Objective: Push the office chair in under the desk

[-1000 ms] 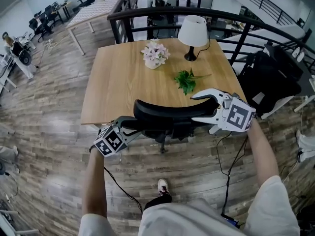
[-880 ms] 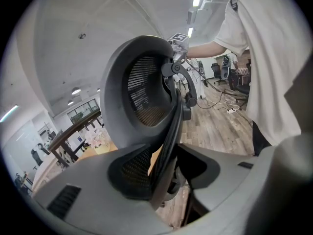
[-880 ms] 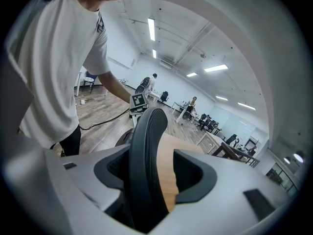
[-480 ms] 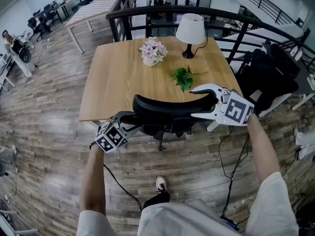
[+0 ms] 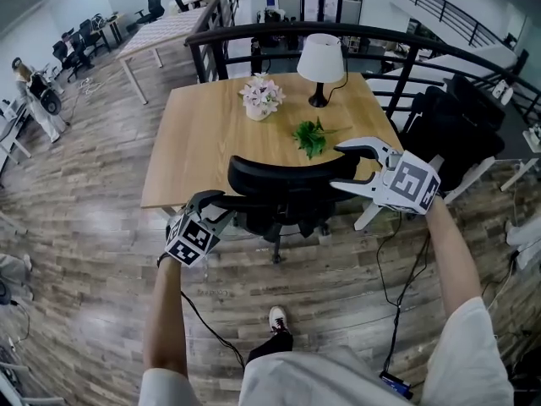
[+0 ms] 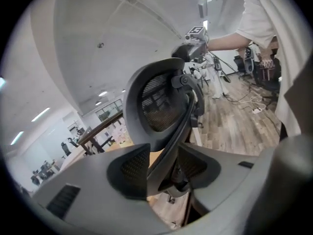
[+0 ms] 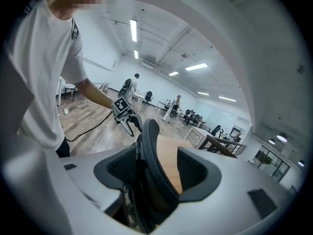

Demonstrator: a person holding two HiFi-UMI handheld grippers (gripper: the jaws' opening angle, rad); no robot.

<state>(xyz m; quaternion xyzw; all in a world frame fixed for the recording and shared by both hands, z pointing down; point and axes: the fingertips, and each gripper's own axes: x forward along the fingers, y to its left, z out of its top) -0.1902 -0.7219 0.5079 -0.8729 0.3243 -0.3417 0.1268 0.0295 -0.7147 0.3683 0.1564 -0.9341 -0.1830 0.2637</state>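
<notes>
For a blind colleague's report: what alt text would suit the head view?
A person holds the left gripper and right gripper astride the two ends of a black chair back at a wooden desk; the right jaws have just been closing but are not clamped. A lamp, flowers and a green sprig sit on the desk.

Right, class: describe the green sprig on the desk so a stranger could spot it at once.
Find the wooden desk by the black railing. On its right half, between the white lamp and the chair, lies the sprig: flat, loose, all green, unlike the potted pink flowers.
</notes>
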